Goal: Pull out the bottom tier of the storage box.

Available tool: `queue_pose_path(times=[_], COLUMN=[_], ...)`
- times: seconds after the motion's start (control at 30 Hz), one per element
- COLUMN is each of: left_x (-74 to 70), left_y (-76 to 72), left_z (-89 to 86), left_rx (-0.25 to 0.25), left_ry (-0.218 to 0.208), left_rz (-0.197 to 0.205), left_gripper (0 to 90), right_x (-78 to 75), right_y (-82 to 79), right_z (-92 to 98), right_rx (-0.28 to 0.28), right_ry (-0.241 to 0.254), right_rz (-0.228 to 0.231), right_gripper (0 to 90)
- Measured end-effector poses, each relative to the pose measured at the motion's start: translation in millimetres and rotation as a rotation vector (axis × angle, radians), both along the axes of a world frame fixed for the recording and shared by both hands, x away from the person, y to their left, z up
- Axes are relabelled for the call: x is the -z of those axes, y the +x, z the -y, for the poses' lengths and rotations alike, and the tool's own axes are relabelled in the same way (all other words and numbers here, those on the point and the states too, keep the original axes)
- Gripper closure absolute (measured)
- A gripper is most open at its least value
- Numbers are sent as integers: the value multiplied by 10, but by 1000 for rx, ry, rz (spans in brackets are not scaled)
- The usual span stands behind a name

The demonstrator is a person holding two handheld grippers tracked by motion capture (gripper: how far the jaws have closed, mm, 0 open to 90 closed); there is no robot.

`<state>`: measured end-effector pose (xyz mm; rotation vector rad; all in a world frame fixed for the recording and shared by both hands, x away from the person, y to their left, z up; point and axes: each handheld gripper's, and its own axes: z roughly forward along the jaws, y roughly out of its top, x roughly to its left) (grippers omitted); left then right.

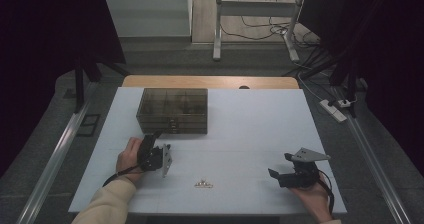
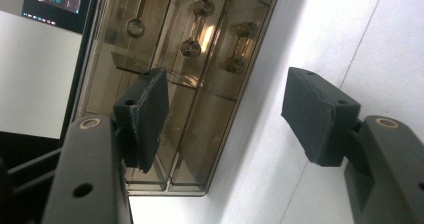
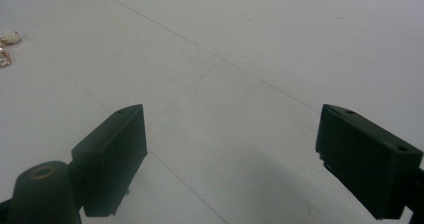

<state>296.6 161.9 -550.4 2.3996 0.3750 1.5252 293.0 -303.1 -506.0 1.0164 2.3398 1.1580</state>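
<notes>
Left gripper (image 2: 225, 114), open and empty, faces the drawer box's (image 2: 190, 59) knobs; right gripper (image 3: 230, 159) gapes empty.

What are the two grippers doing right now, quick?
Left gripper: open, nothing held, fingers pointing at the drawer box.
Right gripper: open, nothing held, over the white table.

This looks like a lab set up for recording. A bench (image 1: 260, 129) with a white top stands between dark curtains (image 1: 45, 44) on both sides. Aluminium rails (image 1: 55, 154) run along the grey carpeted floor, and a power strip (image 1: 336, 109) lies to the right. Behind the bench, loose cables (image 1: 260, 29) trail around a metal frame's legs (image 1: 218, 39).
</notes>
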Motion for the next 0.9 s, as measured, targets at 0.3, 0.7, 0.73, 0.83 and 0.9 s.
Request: queue_pose_path(times=[0.3,0.7,0.73,0.83,0.9], left_x=[27,52,53,57,64], left_y=[32,75,76,85,90], left_z=[16,30,32,37,43], left_rx=[-1,-5,-6,-5,-6], left_ry=[10,18,20,28,31], left_rz=[3,0,0,1,4], left_gripper=[401,417,418,428,436], right_x=[0,0,0,4,2], right_y=[2,4,3,3,3], right_z=[0,0,-1,-4,-2], right_rx=[-2,-2,-2,-1,-3], right_ry=[-3,-7,-6,-5,-7], right_rz=[-3,-6,-6,-3,-6], right_gripper=[125,125,125,125,125])
